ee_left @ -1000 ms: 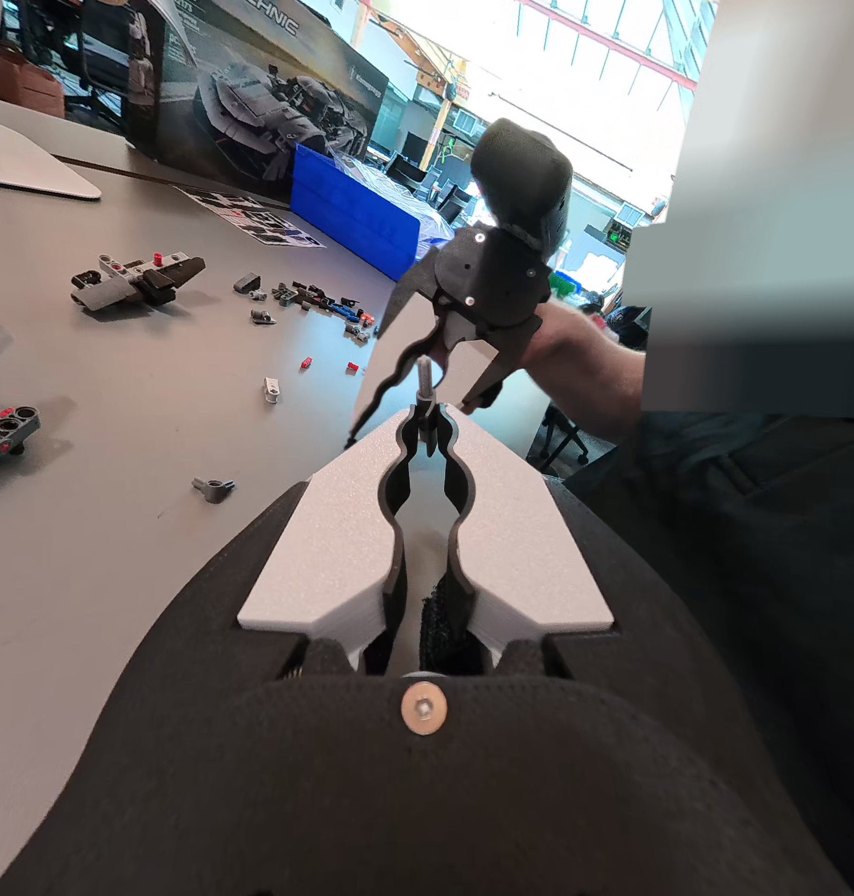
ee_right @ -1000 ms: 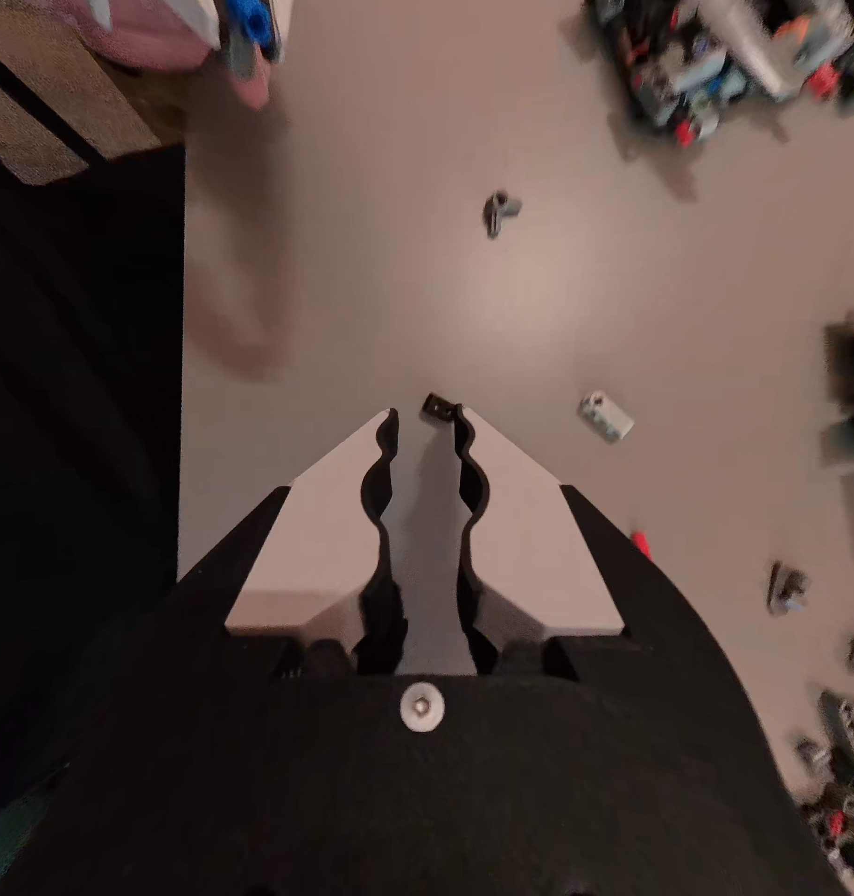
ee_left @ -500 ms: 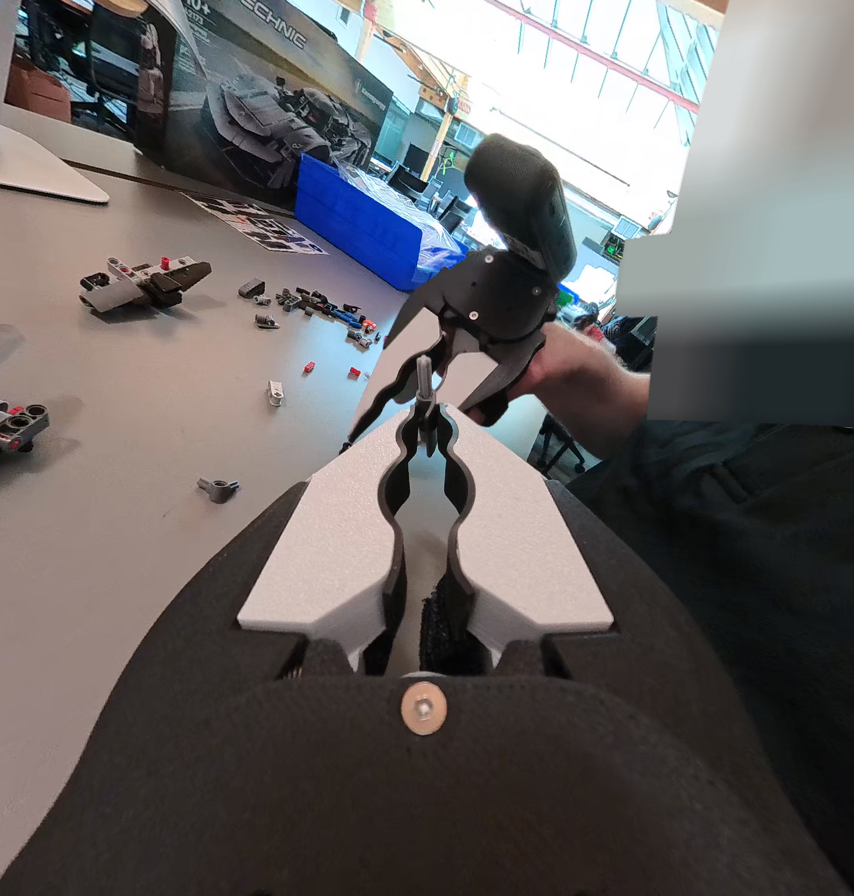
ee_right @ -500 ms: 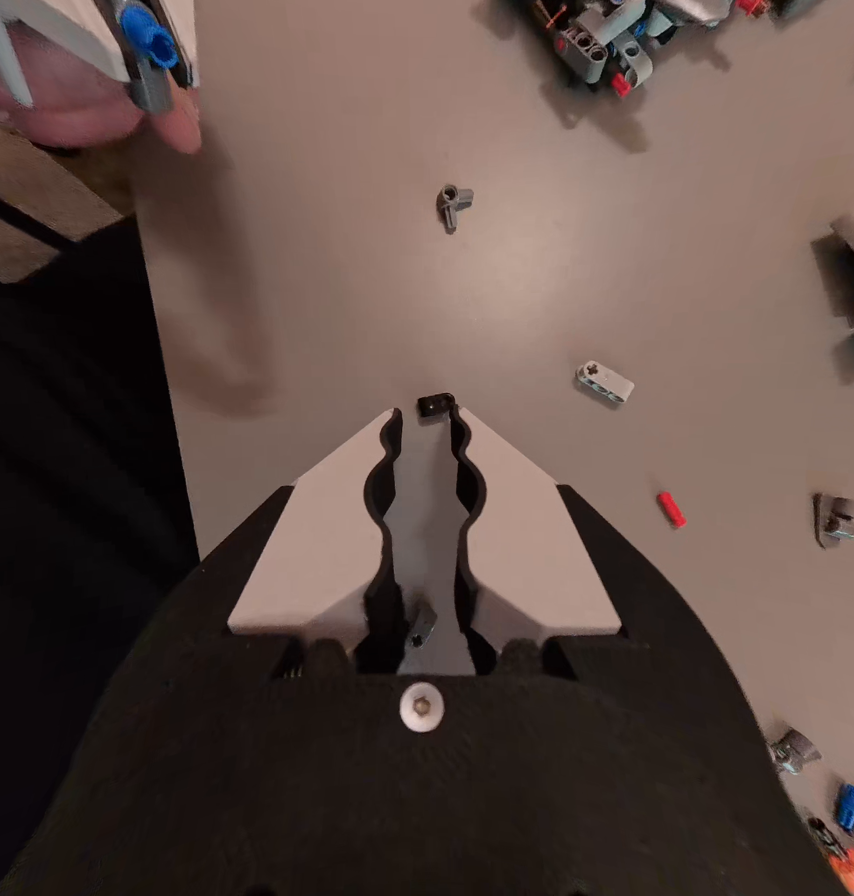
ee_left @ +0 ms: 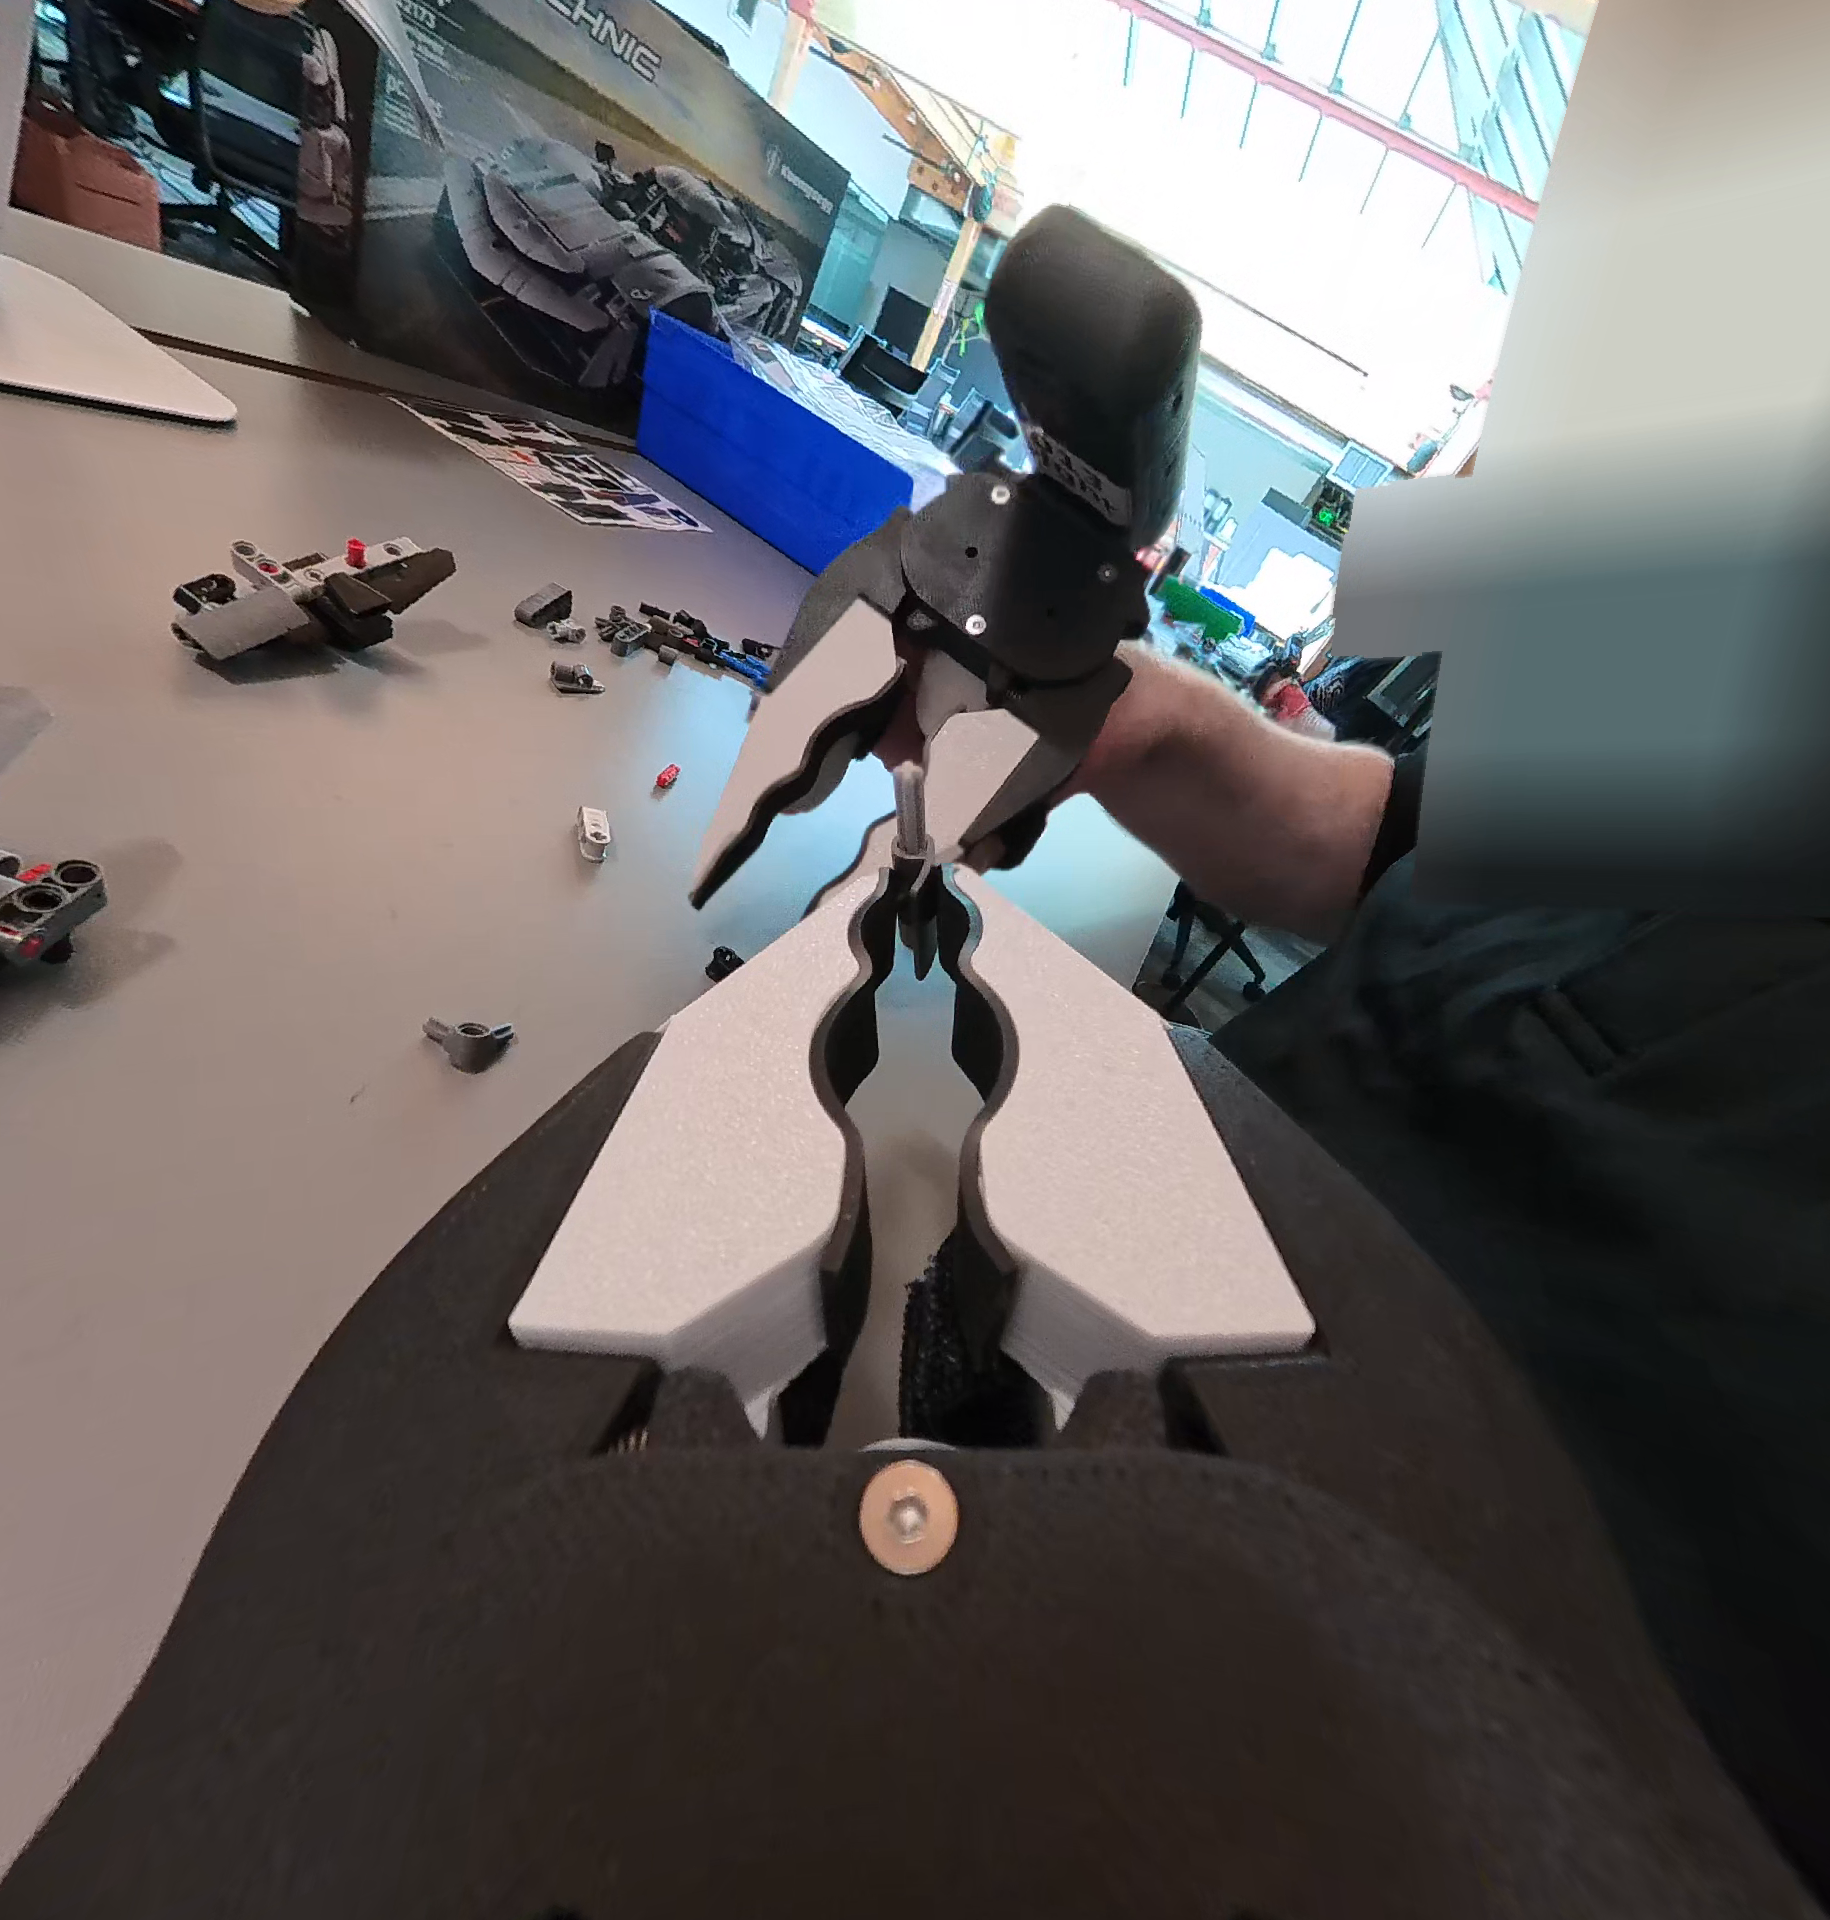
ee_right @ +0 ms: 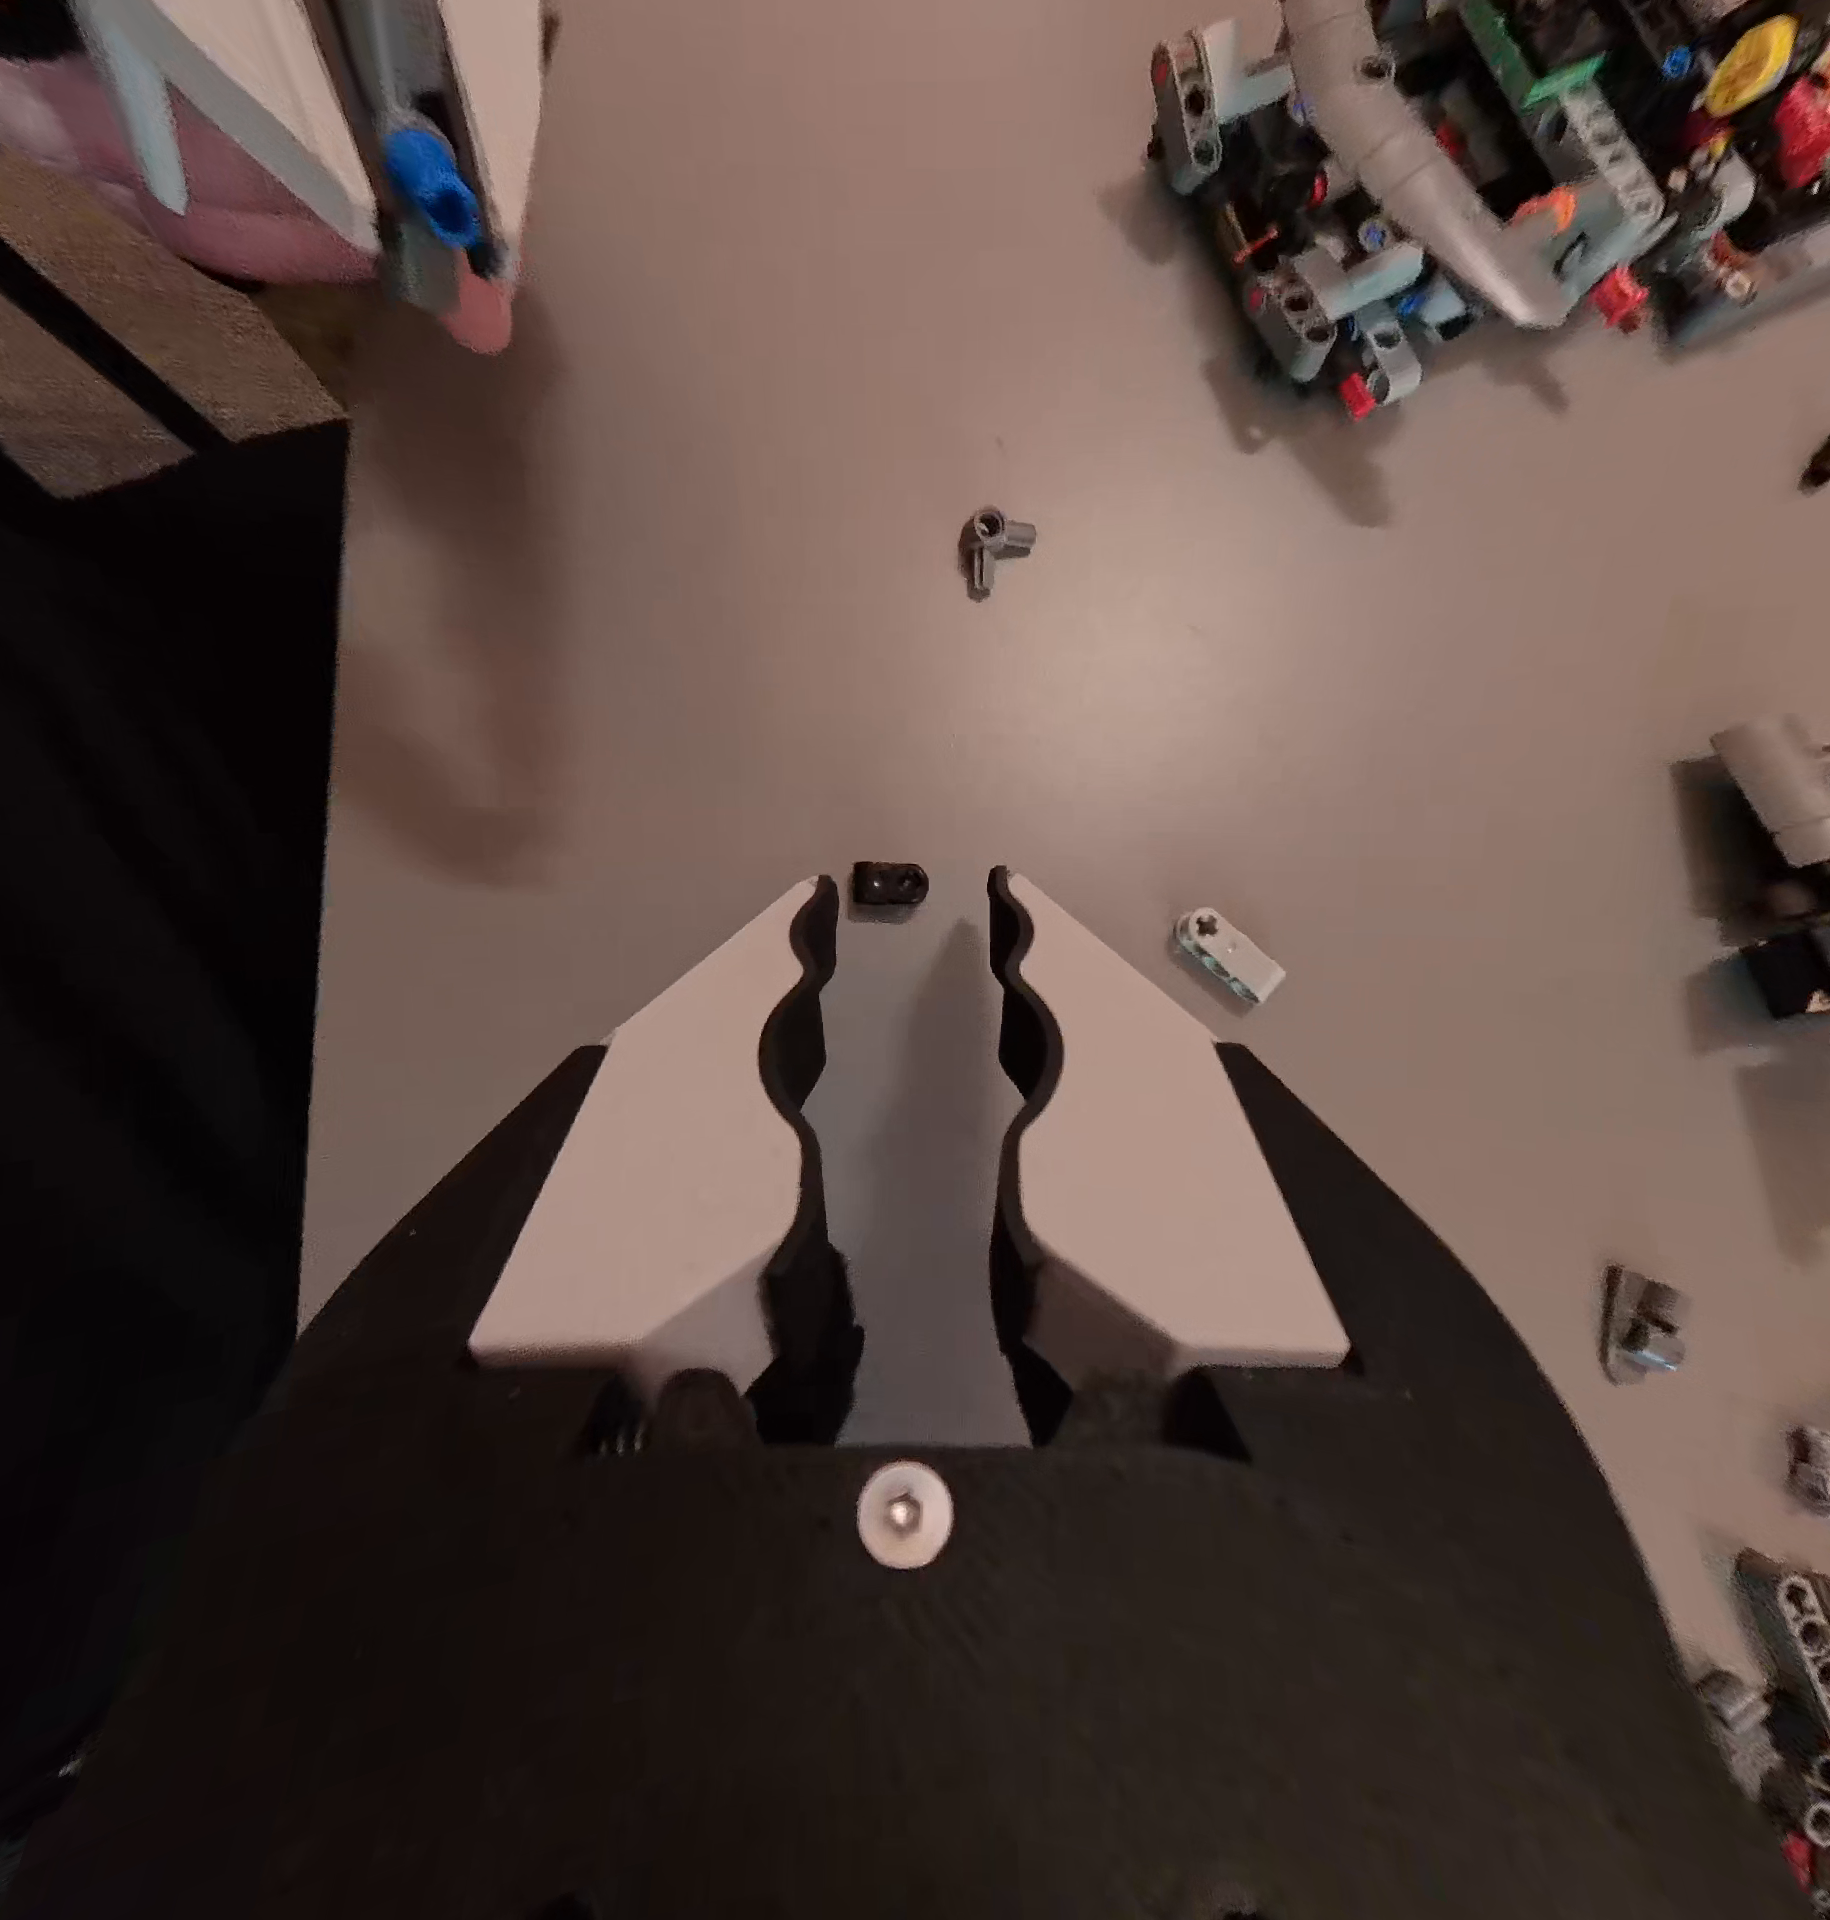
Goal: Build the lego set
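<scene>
Your left gripper (ee_left: 916, 899) is pinching a small grey axle piece (ee_left: 909, 831) at the very tips; the axle sticks up out of the closed jaws, above the table edge and clear of the table (ee_left: 267, 1039). From the other side the same piece shows a blue pin (ee_right: 428, 192) at its near end, top left of the right wrist view. Your right gripper (ee_right: 911, 883) is spread, holding nothing, pointing straight down at the table. A black connector (ee_right: 887, 886) lies on the table between its tips, close to the left-hand finger (ee_right: 682, 1091) in the picture, apart from the other one. I can't tell whether the tips touch the table. A white two-hole beam (ee_right: 1228, 954) lies just beside the right-hand finger's outer edge. A grey angle connector (ee_right: 994, 545) sits further out, well apart from both. The big grey-black build (ee_right: 1462, 197) is at the top right of that view, with loose parts down the right edge. In the left wrist view your right gripper (ee_left: 838, 873) hangs over the table near the edge, your hand (ee_left: 1150, 717) on its grip, the jaws visibly parted. Further back: a small grey-black sub-build (ee_left: 308, 603), a scatter of small parts (ee_left: 662, 639), a blue bin (ee_left: 765, 457), the set box (ee_left: 578, 208) and a sticker sheet (ee_left: 558, 473). A red pin (ee_left: 667, 775) lies alone mid-table.
</scene>
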Available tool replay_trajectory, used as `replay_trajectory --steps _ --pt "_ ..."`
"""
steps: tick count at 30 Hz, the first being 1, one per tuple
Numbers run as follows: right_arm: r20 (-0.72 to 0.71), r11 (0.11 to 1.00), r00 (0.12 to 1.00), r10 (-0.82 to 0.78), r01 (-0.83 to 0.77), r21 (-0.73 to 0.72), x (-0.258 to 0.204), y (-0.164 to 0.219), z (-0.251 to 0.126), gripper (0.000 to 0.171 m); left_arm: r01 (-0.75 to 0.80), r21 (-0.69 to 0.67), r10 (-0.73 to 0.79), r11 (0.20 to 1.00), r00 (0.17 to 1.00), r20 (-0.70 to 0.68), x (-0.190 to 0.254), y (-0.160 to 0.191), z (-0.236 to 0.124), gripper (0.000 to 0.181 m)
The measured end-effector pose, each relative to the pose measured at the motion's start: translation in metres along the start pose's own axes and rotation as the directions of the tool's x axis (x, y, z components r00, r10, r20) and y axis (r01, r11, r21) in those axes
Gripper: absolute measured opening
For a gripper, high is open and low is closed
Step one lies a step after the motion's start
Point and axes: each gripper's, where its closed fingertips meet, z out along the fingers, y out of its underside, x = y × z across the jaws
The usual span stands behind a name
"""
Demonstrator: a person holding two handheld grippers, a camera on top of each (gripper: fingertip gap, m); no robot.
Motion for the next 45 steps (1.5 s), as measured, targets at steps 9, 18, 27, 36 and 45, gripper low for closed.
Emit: replay_trajectory --steps 9,18,27,36,45 --pt "0.03 0.998 1.0 0.009 -0.011 0.063 -0.005 -0.003 0.009 0.012 0.016 -0.01 -0.016 1.0 1.0 0.004 -0.001 0.0 0.002 0.005" --pt "-0.085 0.913 0.95 -0.3 0.312 0.263 -0.021 -0.059 -0.034 0.011 0.153 -0.054 -0.154 0.987 0.988 -0.023 -0.006 0.0 0.009 0.005" --pt "-0.184 0.821 0.87 -0.457 0.493 0.288 -0.029 -0.076 -0.04 0.01 0.214 -0.047 -0.216 0.976 0.974 -0.062 -0.003 -0.002 0.014 0.005" --pt "-0.224 0.791 0.851 -0.474 0.524 0.317 -0.028 -0.081 -0.049 0.01 0.242 -0.04 -0.244 0.97 0.966 -0.088 -0.002 -0.005 0.018 0.005" --pt "-0.216 0.746 0.817 -0.535 0.577 0.332 -0.04 -0.085 -0.056 0.0 0.157 -0.098 -0.165 0.983 0.984 -0.072 0.003 -0.004 0.027 0.005"
